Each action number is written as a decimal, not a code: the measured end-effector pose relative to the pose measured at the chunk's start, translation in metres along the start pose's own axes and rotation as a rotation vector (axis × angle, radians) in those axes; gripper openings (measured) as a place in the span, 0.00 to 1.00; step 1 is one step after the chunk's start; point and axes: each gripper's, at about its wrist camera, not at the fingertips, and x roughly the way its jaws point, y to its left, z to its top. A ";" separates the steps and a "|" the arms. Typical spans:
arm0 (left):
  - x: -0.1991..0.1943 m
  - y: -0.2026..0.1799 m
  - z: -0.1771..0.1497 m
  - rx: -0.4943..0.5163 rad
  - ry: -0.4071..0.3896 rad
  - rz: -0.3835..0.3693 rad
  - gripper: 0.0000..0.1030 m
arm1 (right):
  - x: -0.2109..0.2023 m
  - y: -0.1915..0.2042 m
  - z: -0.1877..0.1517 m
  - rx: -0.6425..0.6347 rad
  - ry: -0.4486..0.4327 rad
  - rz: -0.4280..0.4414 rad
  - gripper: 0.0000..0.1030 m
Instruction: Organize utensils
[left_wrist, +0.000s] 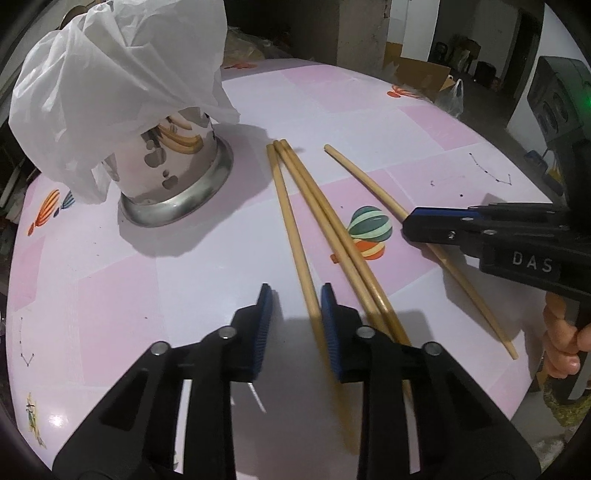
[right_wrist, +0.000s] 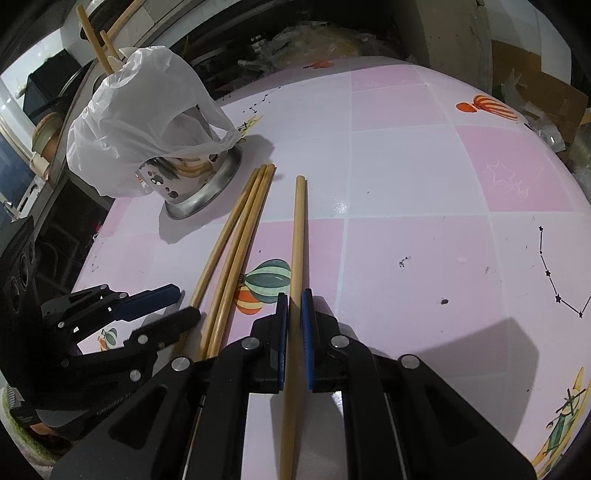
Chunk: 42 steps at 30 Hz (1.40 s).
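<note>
Clamped on single chopstick (right_wrist: 297, 236), right gripper (right_wrist: 294, 334); left gripper (left_wrist: 293, 325) parted over leftmost of three chopsticks (left_wrist: 314, 229), near holder (left_wrist: 173, 173). Risk: pinching off-centre, rolling neighbours aside.

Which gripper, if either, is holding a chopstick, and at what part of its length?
The right gripper is shut on the single chopstick, toward its thinner end. The left gripper straddles one of the three chopsticks with open jaws, holding nothing.

Pink-and-white checked bench (right_wrist: 406, 177) with balloon prints filling frame. Dim room behind it: cardboard boxes (left_wrist: 421, 72) sitting upper right, white wall (left_wrist: 447, 29) showing beyond, clutter along top.
</note>
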 end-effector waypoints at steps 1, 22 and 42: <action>-0.001 0.001 -0.001 0.000 -0.001 -0.003 0.15 | 0.000 0.000 0.000 0.000 0.000 0.000 0.07; -0.029 0.035 -0.047 -0.140 0.042 -0.027 0.05 | 0.000 -0.001 -0.001 0.012 0.002 0.002 0.07; -0.041 0.049 -0.068 -0.251 0.085 -0.112 0.06 | -0.003 0.002 -0.007 0.030 0.026 0.001 0.07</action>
